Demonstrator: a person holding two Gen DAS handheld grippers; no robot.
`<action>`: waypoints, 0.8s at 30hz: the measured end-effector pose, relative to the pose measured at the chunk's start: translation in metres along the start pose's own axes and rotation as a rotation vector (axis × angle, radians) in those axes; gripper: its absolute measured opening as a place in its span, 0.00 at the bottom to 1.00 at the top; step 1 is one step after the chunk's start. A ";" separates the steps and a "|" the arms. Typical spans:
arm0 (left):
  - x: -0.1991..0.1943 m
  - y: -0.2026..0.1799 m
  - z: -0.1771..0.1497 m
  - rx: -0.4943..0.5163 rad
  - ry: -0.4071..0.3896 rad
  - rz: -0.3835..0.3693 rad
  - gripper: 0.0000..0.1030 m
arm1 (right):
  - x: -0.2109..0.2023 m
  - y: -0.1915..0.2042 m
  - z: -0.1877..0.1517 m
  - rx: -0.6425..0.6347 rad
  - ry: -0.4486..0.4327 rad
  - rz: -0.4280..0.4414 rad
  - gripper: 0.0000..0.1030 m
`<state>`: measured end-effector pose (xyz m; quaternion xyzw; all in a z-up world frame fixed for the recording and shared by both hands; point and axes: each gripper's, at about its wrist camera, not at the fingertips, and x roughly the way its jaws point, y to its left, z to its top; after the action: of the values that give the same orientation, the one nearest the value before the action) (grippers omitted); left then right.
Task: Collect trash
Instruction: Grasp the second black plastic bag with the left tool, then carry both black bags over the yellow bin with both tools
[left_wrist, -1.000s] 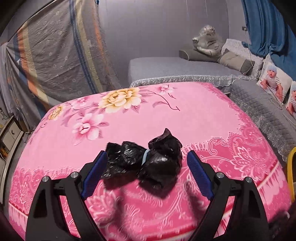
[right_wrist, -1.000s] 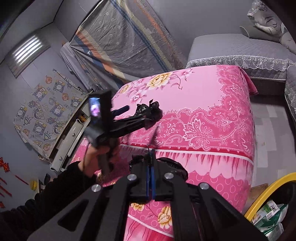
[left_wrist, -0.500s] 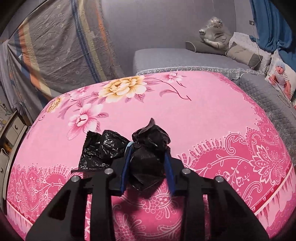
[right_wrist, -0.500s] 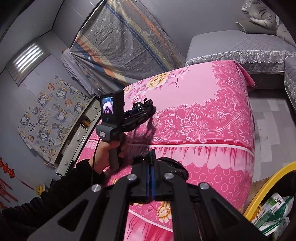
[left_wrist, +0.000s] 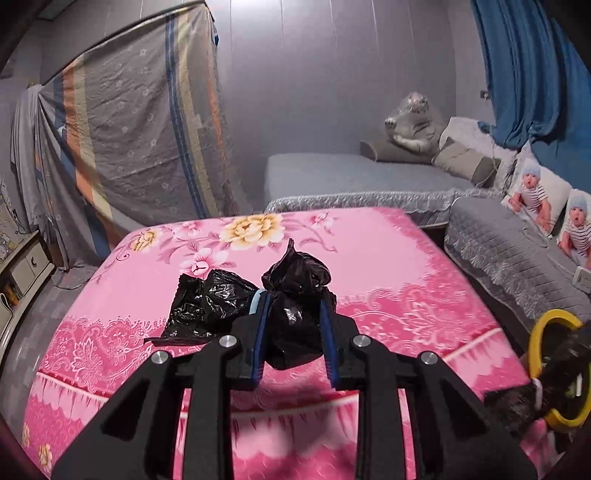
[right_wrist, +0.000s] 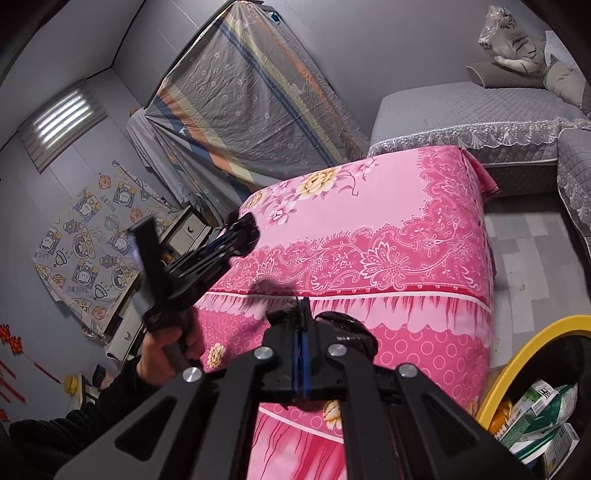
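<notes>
Left hand-held gripper (left_wrist: 293, 332) clamps a black plastic bag (left_wrist: 295, 295) above the pink floral-covered bench (left_wrist: 388, 266). Right hand-held gripper (right_wrist: 301, 354), fingers pressed together, pinches dark bag material (right_wrist: 347, 328) beside a yellow-rimmed bin (right_wrist: 517, 354).

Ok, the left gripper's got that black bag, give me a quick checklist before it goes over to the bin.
1. Left gripper shut on the black bag: ok.
2. Bag clear of the pink bed cover: cannot tell.
3. Bag's loose half inside the grip: not ok, it hangs out left.
4. Yellow-rimmed bin in view, mouth open: ok.
5. Right gripper out of the path: cannot tell; it is shut, near the bin.
</notes>
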<state>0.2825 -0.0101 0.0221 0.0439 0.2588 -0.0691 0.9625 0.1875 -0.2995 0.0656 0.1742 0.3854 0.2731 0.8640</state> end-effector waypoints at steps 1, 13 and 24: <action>-0.012 -0.005 0.000 0.004 -0.012 -0.006 0.23 | -0.004 0.000 -0.001 0.001 -0.006 -0.007 0.01; -0.091 -0.080 0.002 0.074 -0.125 -0.212 0.23 | -0.077 -0.034 -0.015 0.075 -0.159 -0.139 0.01; -0.110 -0.169 0.003 0.168 -0.144 -0.386 0.23 | -0.139 -0.089 -0.037 0.177 -0.288 -0.294 0.01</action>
<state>0.1633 -0.1650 0.0718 0.0688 0.1866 -0.2764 0.9402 0.1125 -0.4507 0.0759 0.2286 0.3016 0.0816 0.9220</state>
